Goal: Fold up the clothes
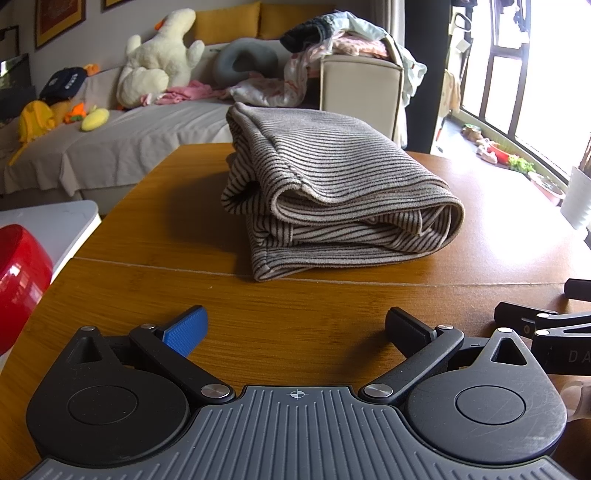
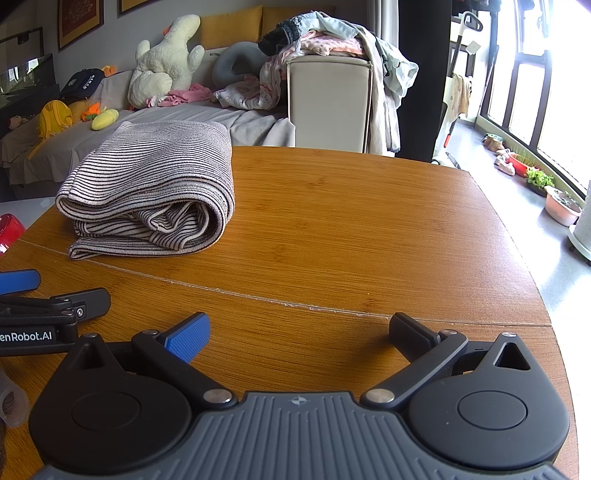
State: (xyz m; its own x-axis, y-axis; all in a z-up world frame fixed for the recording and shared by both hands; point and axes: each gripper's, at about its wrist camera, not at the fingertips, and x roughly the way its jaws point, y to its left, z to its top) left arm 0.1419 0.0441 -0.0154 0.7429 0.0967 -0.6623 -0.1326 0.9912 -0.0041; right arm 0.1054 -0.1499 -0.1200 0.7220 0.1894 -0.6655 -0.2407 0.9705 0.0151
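Both sets of jaws stand wide apart and carry nothing. The left gripper (image 1: 295,326) hovers low over bare wood, and dead ahead of its jaws, a little way off, sits the striped garment (image 1: 332,188), already folded into a thick bundle on the tabletop (image 1: 147,229). Just beside, to the right, the right gripper (image 2: 299,330) is parked the same way, level and clear, and from its jaws the bundle lies ahead and well to the left. My read: both grippers are pulled back from the cloth because the fold looks complete, with nothing left to pinch.

On the bundle itself: its long axis runs away from the left jaws, from the near edge toward the far rim of the tabletop. The rolled, layered end faces the grippers, showing stacked hems and one loose bottom layer poking out toward the tabletop seam (image 2: 258,295). The smooth folded top slopes off toward the sofa (image 1: 129,136) beyond.

Further out, more unfolded clothes (image 2: 325,33) are heaped on a beige box (image 2: 328,99) behind the tabletop, likely next in line
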